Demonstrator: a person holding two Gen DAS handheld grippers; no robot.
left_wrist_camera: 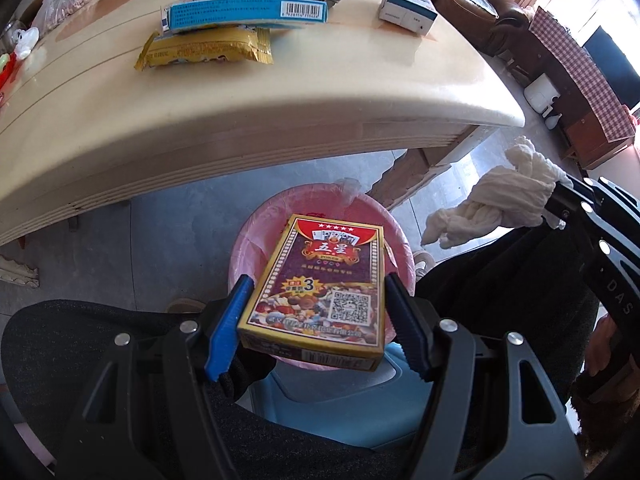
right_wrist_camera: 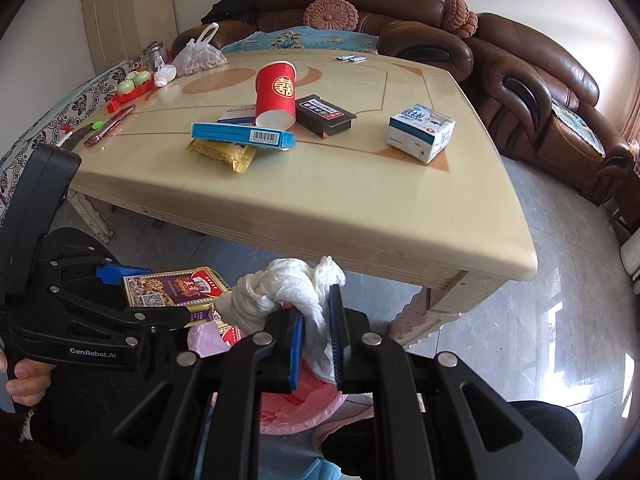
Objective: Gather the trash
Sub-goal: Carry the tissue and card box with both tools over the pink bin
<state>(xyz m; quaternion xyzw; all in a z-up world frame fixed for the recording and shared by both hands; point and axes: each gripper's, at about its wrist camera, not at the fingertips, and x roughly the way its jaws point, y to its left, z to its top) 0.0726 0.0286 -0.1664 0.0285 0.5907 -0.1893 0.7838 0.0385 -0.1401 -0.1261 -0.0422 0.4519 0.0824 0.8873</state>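
Note:
My left gripper (left_wrist_camera: 316, 312) is shut on a playing-card box (left_wrist_camera: 324, 288) and holds it right above the pink-lined trash bin (left_wrist_camera: 248, 240) on the floor. The box also shows in the right wrist view (right_wrist_camera: 172, 290). My right gripper (right_wrist_camera: 316, 336) is shut on a crumpled white tissue (right_wrist_camera: 284, 288), held beside the bin; the tissue shows at the right of the left wrist view (left_wrist_camera: 500, 200). On the beige table (right_wrist_camera: 360, 200) lie a red paper cup (right_wrist_camera: 276, 96), a blue box (right_wrist_camera: 244, 134), a yellow wrapper (right_wrist_camera: 222, 152), a black box (right_wrist_camera: 324, 114) and a white-blue carton (right_wrist_camera: 420, 132).
A brown leather sofa (right_wrist_camera: 520, 68) runs behind and to the right of the table. A plastic bag (right_wrist_camera: 200, 56), a pen (right_wrist_camera: 108, 124) and small items sit at the table's far left. The person's dark-clothed legs flank the bin. Grey tiled floor (right_wrist_camera: 540, 320) lies to the right.

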